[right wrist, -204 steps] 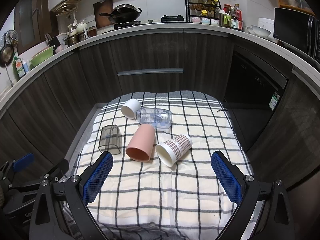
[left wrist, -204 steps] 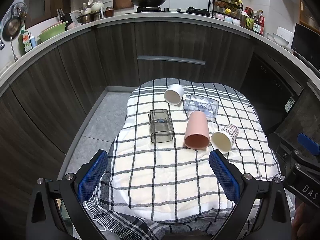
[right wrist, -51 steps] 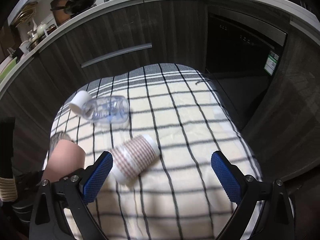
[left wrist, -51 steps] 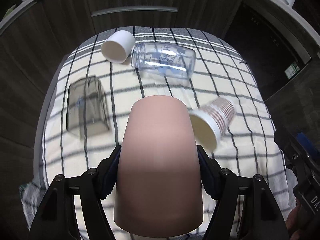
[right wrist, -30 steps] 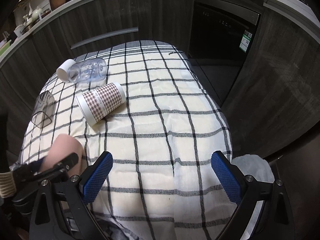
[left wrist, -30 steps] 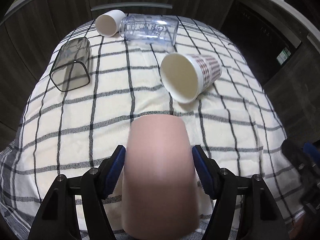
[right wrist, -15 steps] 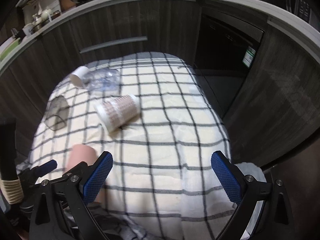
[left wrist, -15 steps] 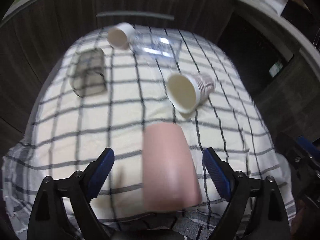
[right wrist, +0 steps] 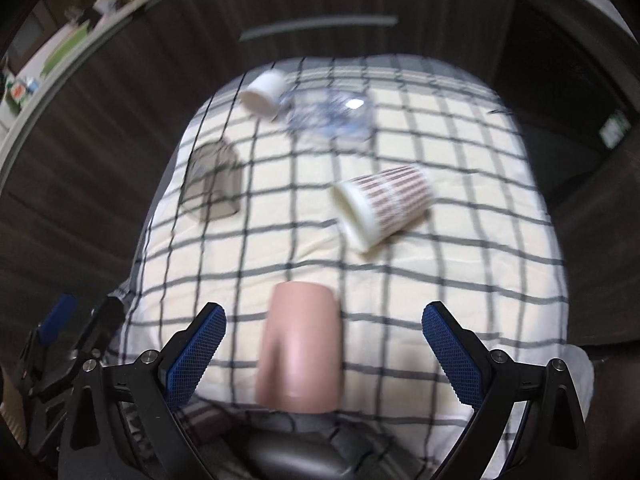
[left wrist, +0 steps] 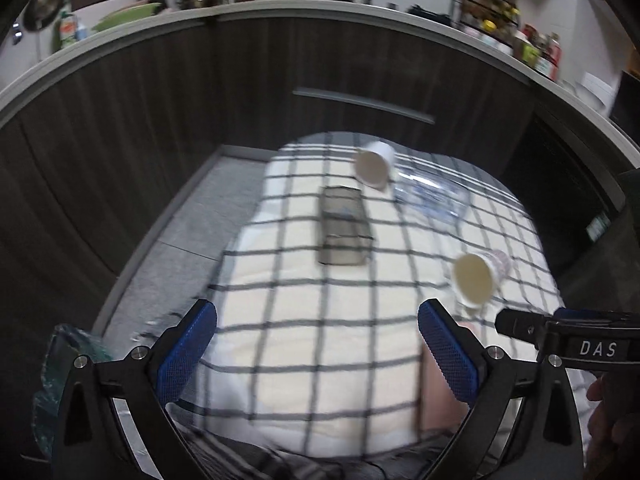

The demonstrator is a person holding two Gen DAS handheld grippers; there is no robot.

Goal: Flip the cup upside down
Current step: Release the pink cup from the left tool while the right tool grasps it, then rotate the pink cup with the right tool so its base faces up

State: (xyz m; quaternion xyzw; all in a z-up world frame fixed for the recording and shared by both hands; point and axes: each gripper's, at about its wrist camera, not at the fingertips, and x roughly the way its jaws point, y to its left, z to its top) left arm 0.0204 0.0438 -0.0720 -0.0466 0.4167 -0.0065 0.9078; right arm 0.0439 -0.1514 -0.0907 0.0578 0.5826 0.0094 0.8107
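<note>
A dark-cabinet kitchen wraps around a checked cloth (right wrist: 400, 280) spread over the surface, and everything is blurred with motion. Far left of the right gripper (right wrist: 324, 340), a smoky square tumbler (right wrist: 214, 184) lies on its side; ahead of it, a small white cup (right wrist: 262, 94) and a clear bottle (right wrist: 328, 120) lie tipped together. Dead centre, the pink cup (right wrist: 298, 352) stands between the right gripper's widely spread fingers, touching neither, closed end up as far as the blur allows, so the flip looks done. Ahead and a touch right, a checked paper cup (right wrist: 384, 204) lies on its side, mouth toward the gripper. The left gripper (left wrist: 316, 352) hangs wide and empty too, pink cup just peeking behind its right finger. To finish well: back both grippers away straight and level, fingers apart, so nothing clips the cup's wall and topples it on that soft cloth.
</note>
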